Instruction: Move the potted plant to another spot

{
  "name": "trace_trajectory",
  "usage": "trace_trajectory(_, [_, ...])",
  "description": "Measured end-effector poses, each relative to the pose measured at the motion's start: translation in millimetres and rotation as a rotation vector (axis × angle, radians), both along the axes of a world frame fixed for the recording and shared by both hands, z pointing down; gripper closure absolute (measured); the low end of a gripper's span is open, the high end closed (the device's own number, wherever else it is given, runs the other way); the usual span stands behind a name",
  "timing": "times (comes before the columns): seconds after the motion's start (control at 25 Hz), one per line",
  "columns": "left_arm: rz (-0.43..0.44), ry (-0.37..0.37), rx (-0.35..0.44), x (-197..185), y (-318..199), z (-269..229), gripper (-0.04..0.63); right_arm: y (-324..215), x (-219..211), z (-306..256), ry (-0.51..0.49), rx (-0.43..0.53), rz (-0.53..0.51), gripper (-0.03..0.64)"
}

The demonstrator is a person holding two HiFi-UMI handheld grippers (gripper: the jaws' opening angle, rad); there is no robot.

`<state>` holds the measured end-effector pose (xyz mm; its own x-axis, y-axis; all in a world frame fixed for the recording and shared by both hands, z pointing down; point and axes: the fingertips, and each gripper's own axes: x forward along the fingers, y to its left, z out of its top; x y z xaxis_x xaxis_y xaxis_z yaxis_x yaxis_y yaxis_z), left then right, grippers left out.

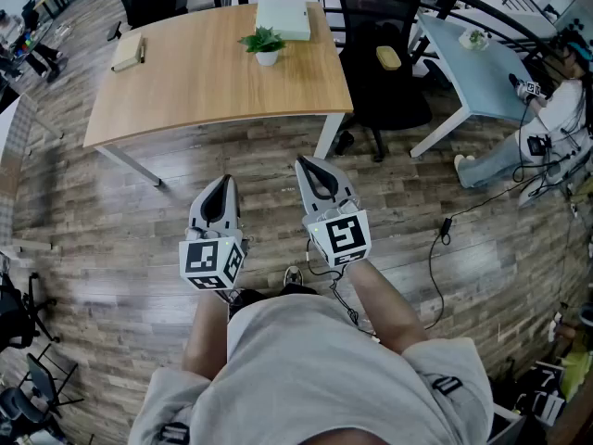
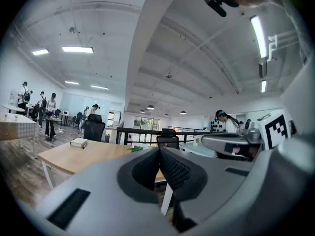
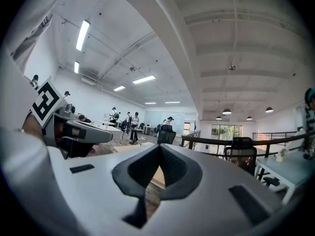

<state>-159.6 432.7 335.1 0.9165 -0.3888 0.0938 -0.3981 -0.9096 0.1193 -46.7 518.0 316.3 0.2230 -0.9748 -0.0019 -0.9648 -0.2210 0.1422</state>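
The potted plant (image 1: 265,46), green leaves in a small white pot, stands on the far half of a wooden table (image 1: 185,86). In the left gripper view only its leaves (image 2: 135,148) show, just above the jaws. Both grippers are held level over the floor, well short of the table's near edge. My left gripper (image 1: 222,188) is shut with nothing in it, its jaw tips meeting (image 2: 160,151). My right gripper (image 1: 315,167) is also shut and empty (image 3: 160,152). The plant does not show in the right gripper view.
A white box (image 1: 283,17) lies behind the plant, and a book (image 1: 128,52) lies at the table's left end. A black office chair (image 1: 382,54) stands to the right of the table, beside a pale blue desk (image 1: 477,72) where a person sits (image 1: 556,119). Cables (image 1: 445,230) trail on the wood floor.
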Motion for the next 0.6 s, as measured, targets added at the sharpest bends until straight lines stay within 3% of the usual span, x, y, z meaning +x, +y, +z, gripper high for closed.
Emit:
trace_trajectory(0.2, [-0.016,-0.002,-0.001,18.6,1.8,-1.4,0.583,-1.2,19.4,5.6,-0.025,-0.007,-0.021,0.614])
trace_trajectory(0.6, [-0.018,-0.079,-0.040,29.9,-7.2,27.0,0.583,-11.0,26.2,34.0,-0.094,-0.008,-0.054,0.612])
